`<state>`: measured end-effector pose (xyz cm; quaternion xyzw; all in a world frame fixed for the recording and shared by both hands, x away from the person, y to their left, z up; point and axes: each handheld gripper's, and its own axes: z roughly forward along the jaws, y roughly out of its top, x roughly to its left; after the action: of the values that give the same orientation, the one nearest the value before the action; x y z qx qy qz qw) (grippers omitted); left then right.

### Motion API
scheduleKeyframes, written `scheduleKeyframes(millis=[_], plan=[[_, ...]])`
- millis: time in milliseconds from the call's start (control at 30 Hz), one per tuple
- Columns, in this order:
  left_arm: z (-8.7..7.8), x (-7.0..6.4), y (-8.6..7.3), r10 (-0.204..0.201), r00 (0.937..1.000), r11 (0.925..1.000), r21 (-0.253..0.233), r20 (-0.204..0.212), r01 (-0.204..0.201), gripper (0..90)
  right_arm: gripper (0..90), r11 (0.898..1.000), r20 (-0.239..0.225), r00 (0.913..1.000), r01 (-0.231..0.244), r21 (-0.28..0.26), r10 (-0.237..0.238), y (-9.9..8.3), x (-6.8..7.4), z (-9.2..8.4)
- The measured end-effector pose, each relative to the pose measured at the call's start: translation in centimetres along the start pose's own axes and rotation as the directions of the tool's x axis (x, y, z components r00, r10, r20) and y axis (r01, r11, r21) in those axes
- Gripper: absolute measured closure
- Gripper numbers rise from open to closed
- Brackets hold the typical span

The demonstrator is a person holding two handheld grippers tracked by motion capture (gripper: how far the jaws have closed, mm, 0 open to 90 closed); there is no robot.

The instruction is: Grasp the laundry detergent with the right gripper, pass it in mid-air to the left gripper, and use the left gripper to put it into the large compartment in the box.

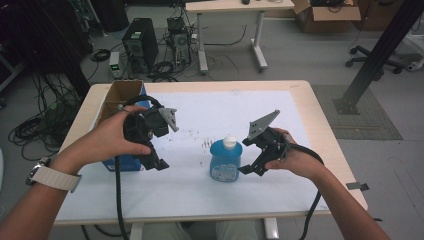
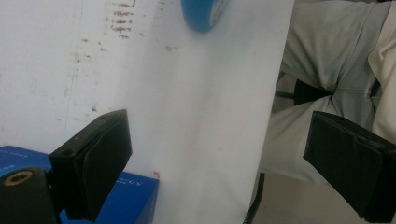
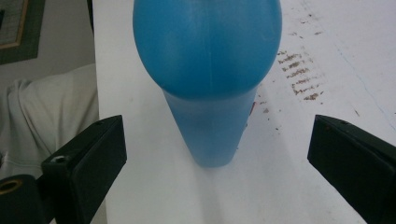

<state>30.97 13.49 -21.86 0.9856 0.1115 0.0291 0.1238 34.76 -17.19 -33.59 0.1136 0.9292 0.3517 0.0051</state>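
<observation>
A blue bottle (image 1: pixel 225 160) with a white cap stands upright near the middle of the white-covered table (image 1: pixel 200 195). My right gripper (image 1: pixel 254 165) is just right of it, open, its jaws wide apart and pointing at the bottle (image 3: pixel 208 88), which sits ahead of them and not between them. My left gripper (image 1: pixel 156 162) is held above the table's left side, open, jaws empty, over the corner of a blue box (image 2: pixel 121 198). The bottle's base (image 2: pixel 203 14) shows at the top of the left gripper view.
A blue-sided cardboard box (image 1: pixel 120 100), open on top, stands at the table's left edge under my left hand. Brown smudges (image 1: pixel 200 142) mark the white sheet behind the bottle. The person's legs (image 2: pixel 327 70) sit past the near edge. Beyond the table are computers, cables and a desk.
</observation>
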Motion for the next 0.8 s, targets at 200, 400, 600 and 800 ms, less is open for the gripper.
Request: scheduleKeyframes(millis=[200, 400, 600, 800], plan=[[0.0, 0.0, 0.0, 0.001, 1.0, 1.0, -0.001, 0.0, -0.001, 7.8, 4.3, 1.0, 0.001, 1.0, -0.001, -0.02, 0.001, -0.2, -0.1, 0.2], [0.0, 0.1, -0.1, -0.003, 1.0, 1.0, -0.004, 0.001, 0.003, 7.8, 4.3, 0.999, -0.005, 1.0, 0.005, -0.035, -0.005, -0.3, 0.0, 0.7], [0.0, 0.1, -0.1, -0.007, 1.0, 1.0, -0.002, -0.001, 0.007, 7.8, 4.2, 0.999, -0.005, 1.0, 0.006, -0.053, -0.007, -0.4, 0.0, 1.0], [0.1, 0.1, -0.1, -0.006, 1.0, 1.0, -0.004, 0.001, 0.006, 7.8, 4.2, 0.997, 0.001, 1.0, 0.006, -0.08, -0.006, -0.6, 0.0, 1.3]])
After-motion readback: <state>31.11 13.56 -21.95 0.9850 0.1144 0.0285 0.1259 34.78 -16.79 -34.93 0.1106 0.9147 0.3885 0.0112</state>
